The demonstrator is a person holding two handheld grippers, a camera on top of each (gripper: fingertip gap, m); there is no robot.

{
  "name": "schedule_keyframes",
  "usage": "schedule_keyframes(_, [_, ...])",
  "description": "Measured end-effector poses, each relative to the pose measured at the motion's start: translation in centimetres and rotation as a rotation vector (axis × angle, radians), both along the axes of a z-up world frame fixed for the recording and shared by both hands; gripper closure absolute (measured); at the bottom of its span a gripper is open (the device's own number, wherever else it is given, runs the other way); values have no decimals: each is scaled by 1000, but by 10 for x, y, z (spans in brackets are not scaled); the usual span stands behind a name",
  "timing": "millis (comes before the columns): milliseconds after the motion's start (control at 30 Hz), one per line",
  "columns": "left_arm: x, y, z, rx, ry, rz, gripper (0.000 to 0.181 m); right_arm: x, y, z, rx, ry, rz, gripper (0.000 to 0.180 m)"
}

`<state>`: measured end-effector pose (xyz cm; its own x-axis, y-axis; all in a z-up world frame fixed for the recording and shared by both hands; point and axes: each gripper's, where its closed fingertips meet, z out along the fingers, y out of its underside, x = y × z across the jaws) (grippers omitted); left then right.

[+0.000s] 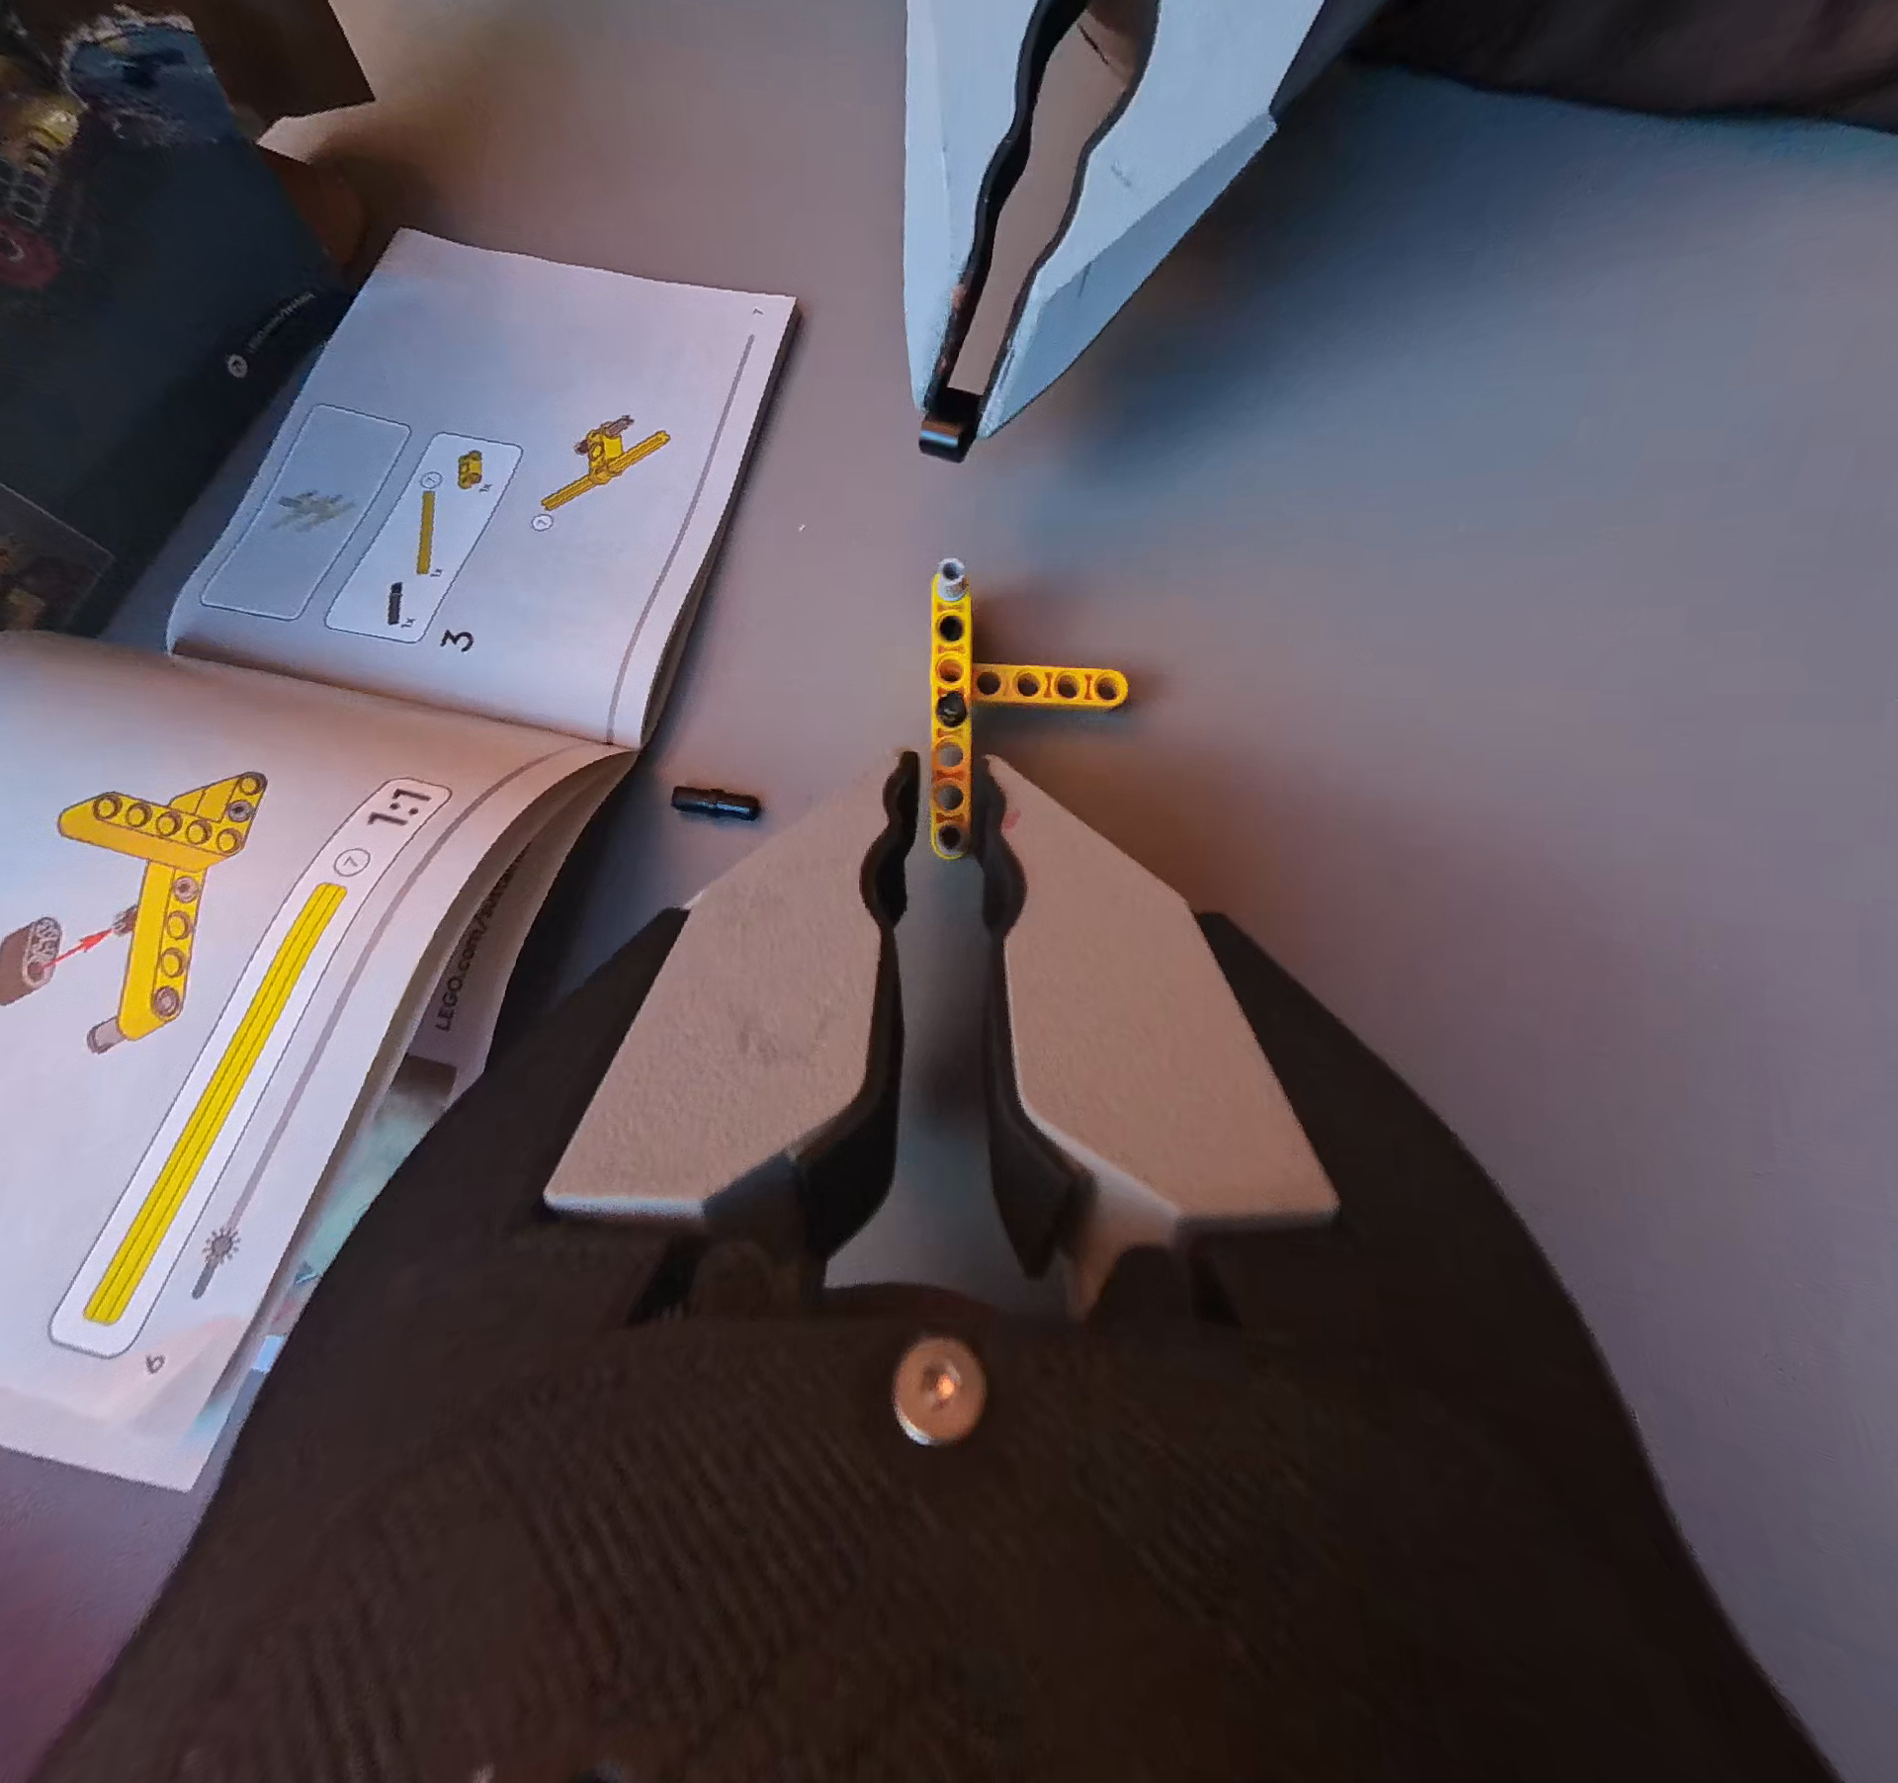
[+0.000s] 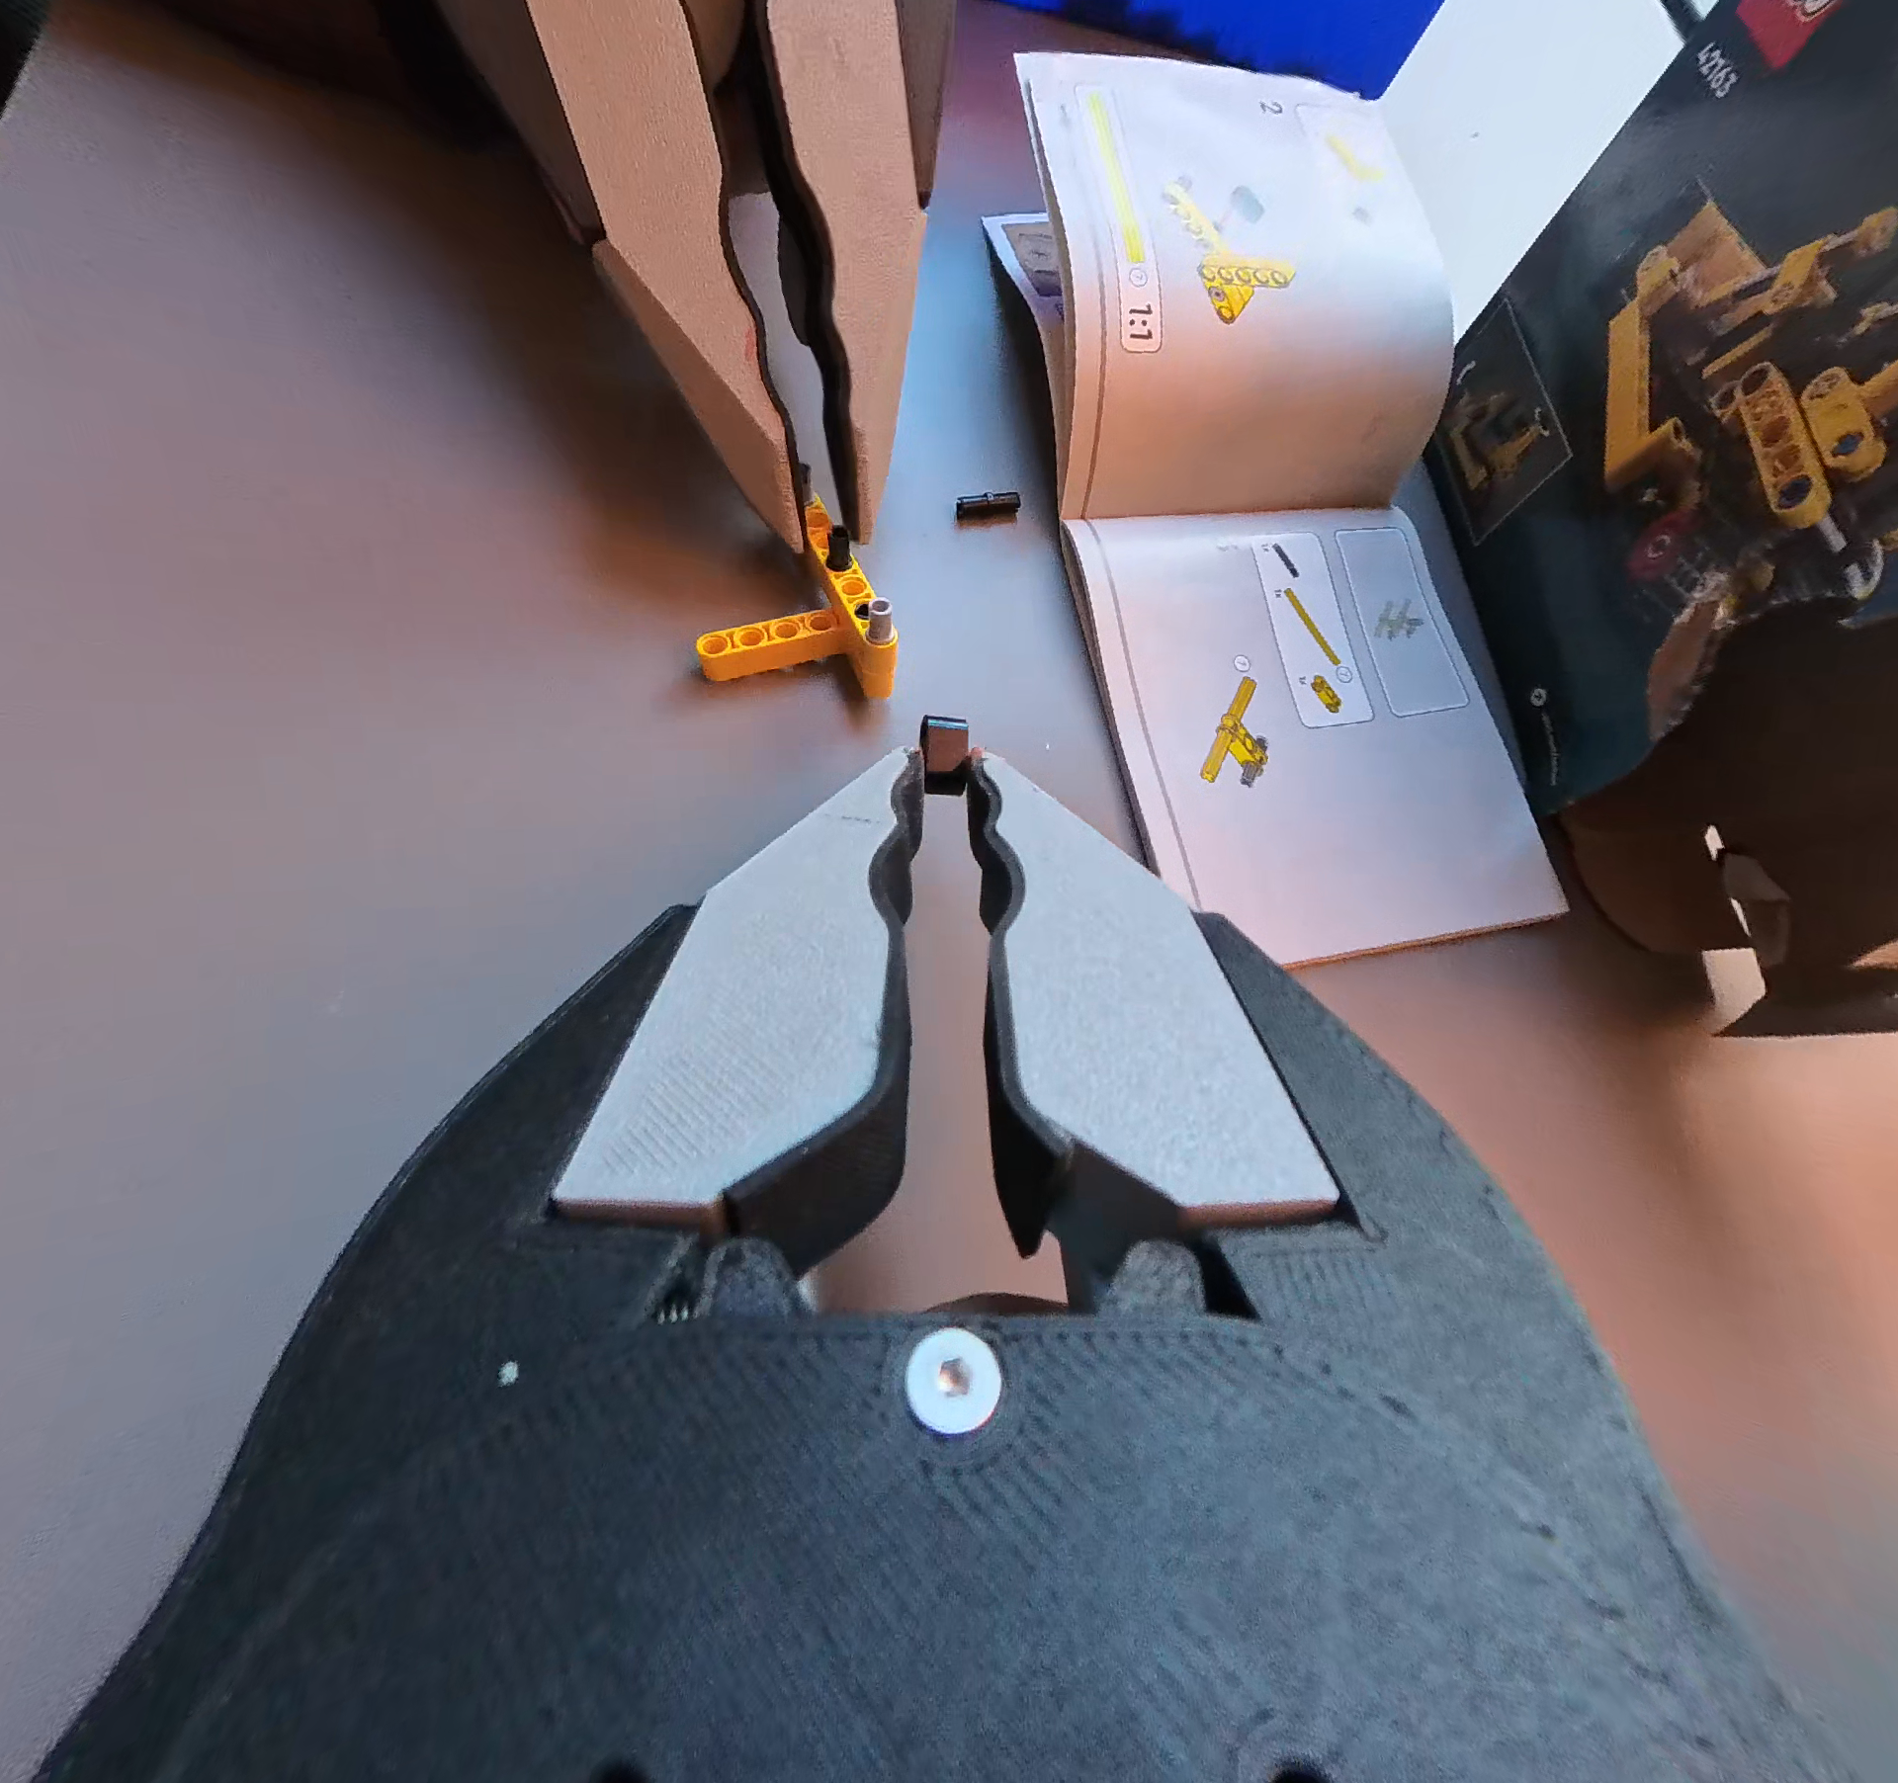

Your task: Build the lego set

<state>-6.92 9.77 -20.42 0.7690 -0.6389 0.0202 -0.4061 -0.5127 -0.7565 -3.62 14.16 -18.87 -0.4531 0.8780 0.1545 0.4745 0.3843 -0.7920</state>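
Two claws: left claw (image 1: 947, 789) gripping yellow T-beam's (image 1: 951, 707) near end, right claw (image 2: 943, 763) pinching black piece (image 2: 944, 746) just beside.

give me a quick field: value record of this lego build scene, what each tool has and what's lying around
left tool: shut on the near end of the yellow beam assembly, which lies on the table
right tool: shut on a small black piece, held just short of the assembly
assembly details: T-shaped, a grey pin at its far end, a black pin mid-beam
loose part: black pin on table beside the booklet
instruction booklet: open, left of the assembly
set box: beyond the booklet
surface: grey table
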Motion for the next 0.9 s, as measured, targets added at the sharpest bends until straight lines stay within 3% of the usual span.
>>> schedule_keyframes(267, [-3, 3, 21, 52, -120, 15, 158, -1, -13, 14, 15, 79, 57, 174])
schedule_keyframes(400, [9, 3, 53, 266, -139, -32, 168, -1, -24, 23, -56, 93, 80, 175])
schedule_keyframes(500, [13, 4, 50, 305, -74, -41, 165, -2, -33, 30, -113, 108, 102, 175])
schedule_keyframes(600, [21, 2, 48, 273, -127, -57, 162, -4, -39, 33, -94, 136, 112, 175])
schedule_keyframes(700, [29, -2, 50, 205, -231, -62, 161, -11, -40, 43, 43, 253, 91, 174])
schedule_keyframes(900, [27, -4, 69, 119, -479, -40, 165, -17, -47, 72, 567, 527, 26, 175])
